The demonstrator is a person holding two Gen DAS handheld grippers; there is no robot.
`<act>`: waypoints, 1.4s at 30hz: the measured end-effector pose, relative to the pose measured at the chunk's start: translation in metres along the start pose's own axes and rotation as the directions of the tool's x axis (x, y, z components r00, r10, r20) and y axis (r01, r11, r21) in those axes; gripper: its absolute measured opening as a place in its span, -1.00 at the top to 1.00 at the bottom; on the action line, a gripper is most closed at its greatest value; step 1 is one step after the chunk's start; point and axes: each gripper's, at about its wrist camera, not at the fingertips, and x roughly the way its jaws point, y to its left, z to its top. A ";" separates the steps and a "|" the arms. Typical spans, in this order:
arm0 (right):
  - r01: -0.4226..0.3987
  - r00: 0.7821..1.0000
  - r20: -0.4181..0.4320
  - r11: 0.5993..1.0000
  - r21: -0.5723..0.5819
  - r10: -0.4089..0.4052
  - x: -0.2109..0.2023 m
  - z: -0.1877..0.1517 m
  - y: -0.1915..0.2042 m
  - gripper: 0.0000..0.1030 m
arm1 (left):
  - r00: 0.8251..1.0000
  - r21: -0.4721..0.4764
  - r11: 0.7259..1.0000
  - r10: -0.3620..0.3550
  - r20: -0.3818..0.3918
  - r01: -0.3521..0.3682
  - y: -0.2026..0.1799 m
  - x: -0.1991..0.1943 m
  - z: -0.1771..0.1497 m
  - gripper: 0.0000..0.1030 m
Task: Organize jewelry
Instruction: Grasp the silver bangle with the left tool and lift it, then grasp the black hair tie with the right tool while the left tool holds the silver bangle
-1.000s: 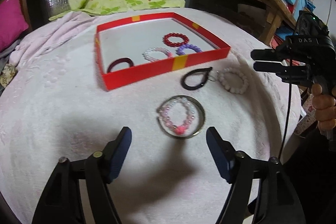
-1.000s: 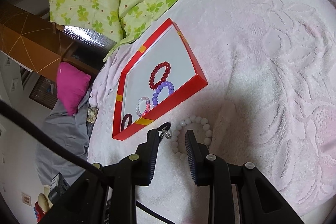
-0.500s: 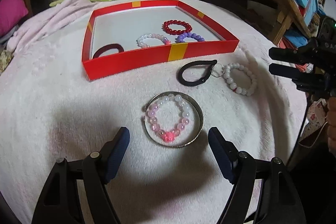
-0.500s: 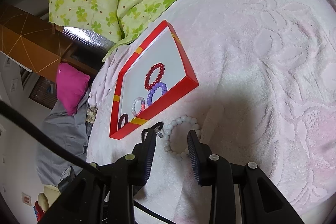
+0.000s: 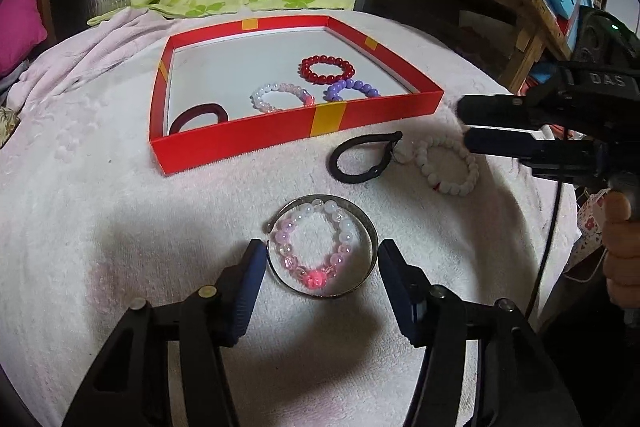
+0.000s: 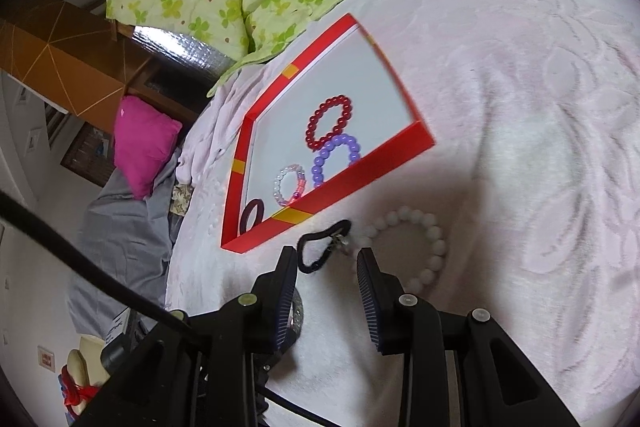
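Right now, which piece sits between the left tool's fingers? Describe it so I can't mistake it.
Start at the red tray on the pale pink blanket and come toward the camera, past the black hair tie and white bead bracelet. Nearest lies a thin silver bangle. It alone is metal, ringing a pink bead bracelet.

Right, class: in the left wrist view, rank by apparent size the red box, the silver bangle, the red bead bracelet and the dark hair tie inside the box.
1. red box
2. silver bangle, though nearest the camera
3. red bead bracelet and dark hair tie: too alike, and the tie is partly hidden by the box wall.
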 end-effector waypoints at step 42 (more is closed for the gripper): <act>0.091 0.995 0.054 0.966 -0.241 -0.080 0.026 0.007 0.032 0.85 | 0.986 -0.140 0.990 0.015 0.168 0.009 0.052 -0.051 0.016 -0.14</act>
